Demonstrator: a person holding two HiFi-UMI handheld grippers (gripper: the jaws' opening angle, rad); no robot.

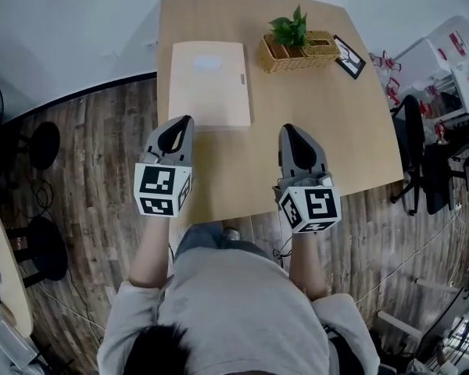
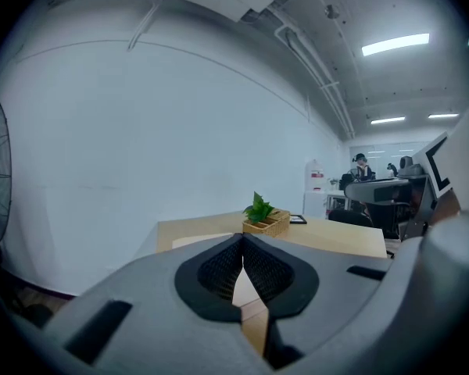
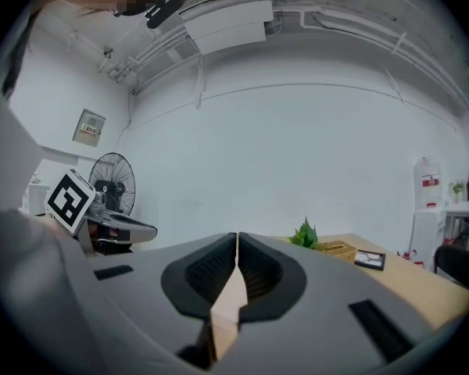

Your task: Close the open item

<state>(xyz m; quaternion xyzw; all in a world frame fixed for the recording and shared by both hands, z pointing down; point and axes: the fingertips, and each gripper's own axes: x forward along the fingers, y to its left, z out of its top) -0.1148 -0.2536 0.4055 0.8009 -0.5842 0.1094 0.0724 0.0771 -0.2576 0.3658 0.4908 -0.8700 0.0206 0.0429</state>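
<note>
A flat pale beige case [image 1: 209, 83] lies on the wooden table [image 1: 344, 139], left of centre, its lid down flat and a small clasp on its right edge. It shows as a pale strip [image 2: 191, 241] in the left gripper view. My left gripper [image 1: 189, 119] hovers just short of the case's near edge, jaws shut with nothing between them [image 2: 242, 239]. My right gripper [image 1: 288, 128] is level with it over the table's near part, also shut and empty [image 3: 237, 237]. Neither touches the case.
A wicker basket [image 1: 297, 55] with a green plant [image 1: 289, 28] stands at the table's far right, with a black-framed card [image 1: 349, 56] beside it. A fan [image 3: 112, 180] and stools [image 1: 43, 143] are on the left; office chairs [image 1: 422, 162] are on the right.
</note>
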